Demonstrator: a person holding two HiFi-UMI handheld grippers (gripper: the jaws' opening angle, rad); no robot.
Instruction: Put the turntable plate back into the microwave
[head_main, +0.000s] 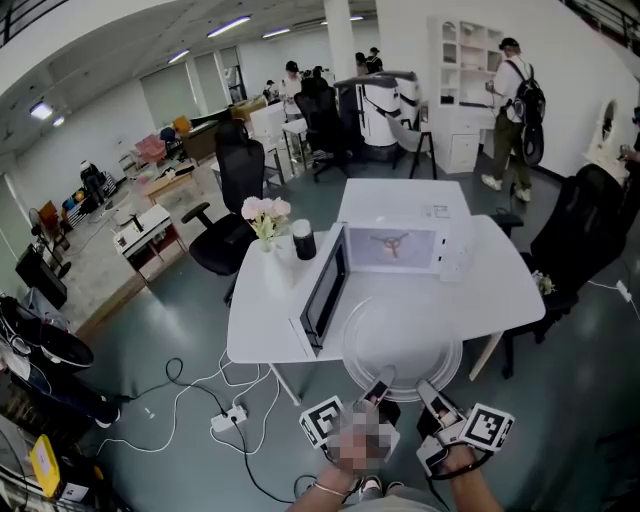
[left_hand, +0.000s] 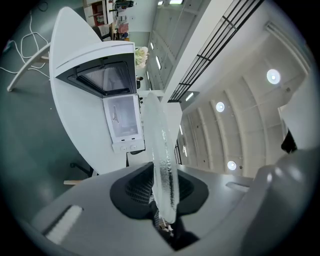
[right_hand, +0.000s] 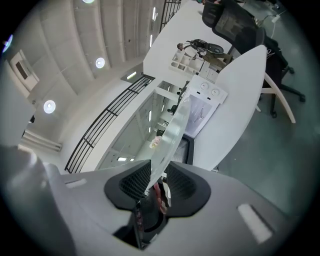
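A clear glass turntable plate (head_main: 402, 345) hovers level over the near edge of the white table (head_main: 262, 318), in front of the white microwave (head_main: 395, 248). The microwave's door (head_main: 328, 290) swings open to the left, and the roller ring (head_main: 389, 243) lies inside the cavity. My left gripper (head_main: 377, 390) is shut on the plate's near rim, and my right gripper (head_main: 432, 397) is shut on the rim beside it. In the left gripper view the plate (left_hand: 161, 150) runs edge-on out of my left gripper (left_hand: 162, 200) toward the microwave (left_hand: 122, 120). In the right gripper view the plate (right_hand: 172, 137) stands between the pads of my right gripper (right_hand: 156, 187).
A vase of pink flowers (head_main: 265, 215) and a black cup (head_main: 304, 240) stand on the table left of the door. Black office chairs (head_main: 235, 200) (head_main: 585, 235) flank the table. Cables and a power strip (head_main: 230, 418) lie on the floor at the near left. People stand far behind.
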